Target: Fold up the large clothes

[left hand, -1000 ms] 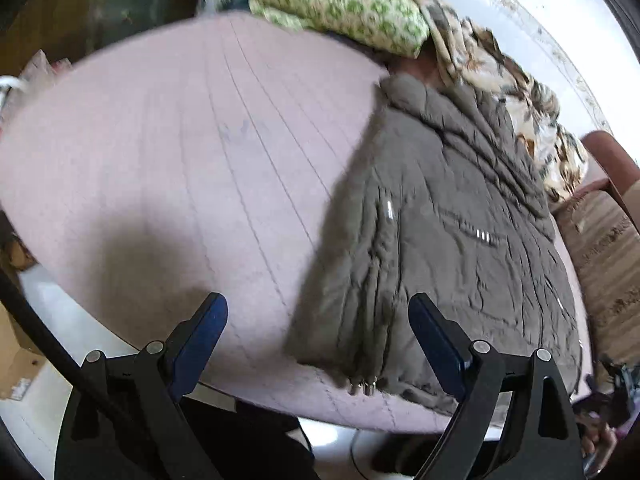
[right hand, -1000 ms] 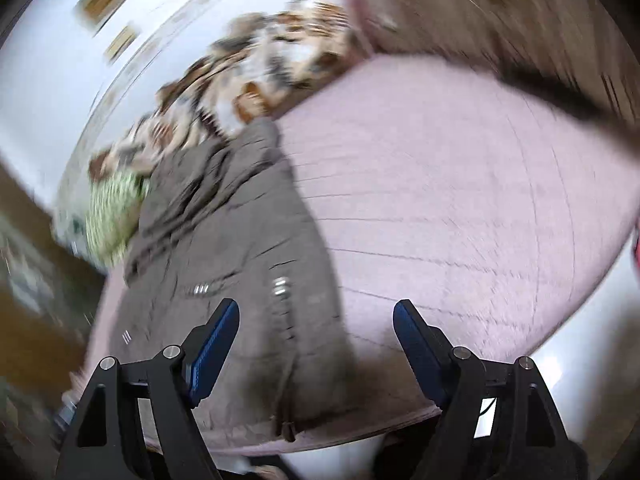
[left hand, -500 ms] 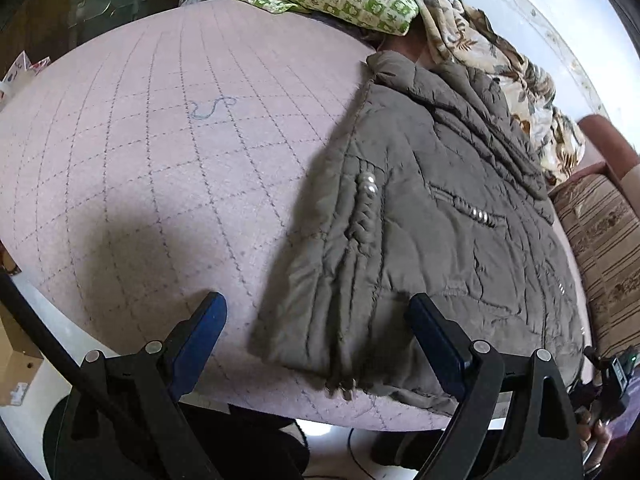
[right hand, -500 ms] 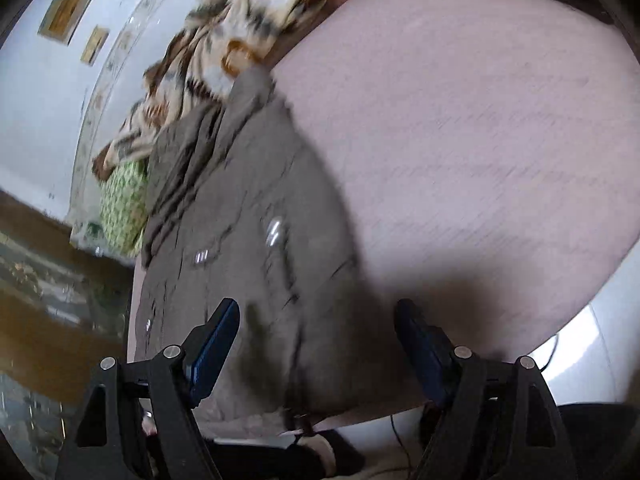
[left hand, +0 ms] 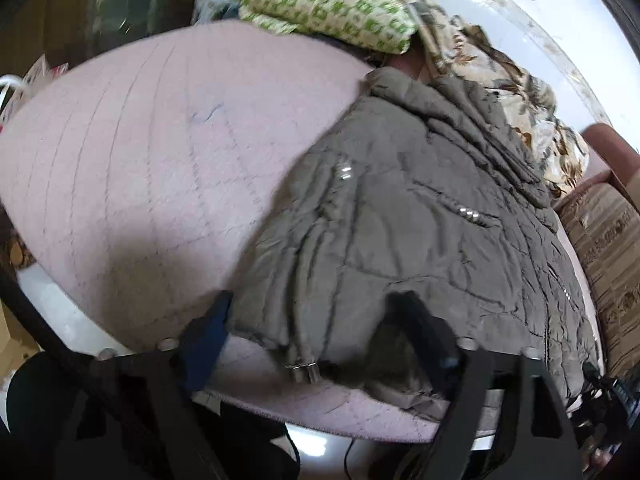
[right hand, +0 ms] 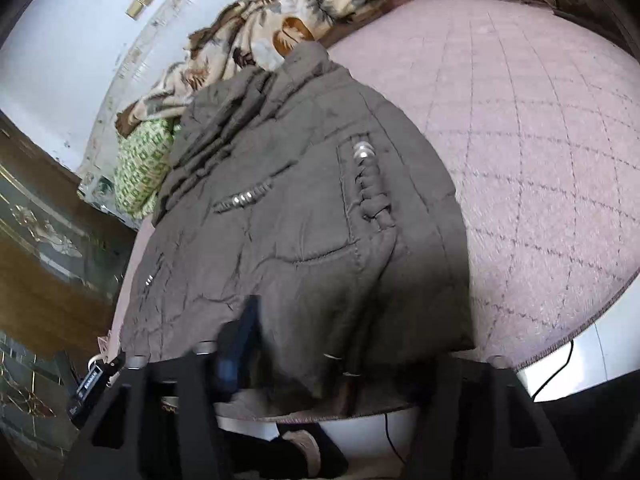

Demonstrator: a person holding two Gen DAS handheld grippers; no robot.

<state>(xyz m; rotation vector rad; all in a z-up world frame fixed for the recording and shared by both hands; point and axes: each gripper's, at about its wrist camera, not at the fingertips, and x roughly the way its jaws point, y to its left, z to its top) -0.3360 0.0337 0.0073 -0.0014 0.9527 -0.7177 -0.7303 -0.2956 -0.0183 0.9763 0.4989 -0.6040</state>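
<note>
A grey-brown padded jacket [left hand: 420, 216] lies spread on a bed covered with a pink quilted bedspread [left hand: 132, 168]. The jacket is the landmark here. Its collar end points toward the far wall, and its hem lies at the near edge of the bed, just in front of both tools.

The left tool [left hand: 316, 332] is at the hem, at the jacket's near corner on the side facing the open bedspread. Its jaws are closing, with the hem corner and its metal zipper ends between them. One blue pad sits just beside the outer edge of the jacket and the other finger lies on top of the fabric; the pads do not yet press the cloth from both sides.

The right tool [right hand: 340, 344] is also at the hem. Its jaws are closing, with a fold of the hem between them. The left finger lies on the jacket's surface, while the other finger is hidden under the overhanging fabric, so I cannot tell whether the cloth is already pinched.

Beyond the jacket's collar lies a floral beige-and-brown blanket [right hand: 280, 20], touching the collar end. Beside the collar, next to that blanket, sits a green-and-white patterned pillow [left hand: 324, 8]. On the side of the jacket away from the open bedspread stands a brown striped sofa [left hand: 608, 256], just beside the bed. Below the hem, a person's foot in a slipper [right hand: 304, 446] is on the floor.
</note>
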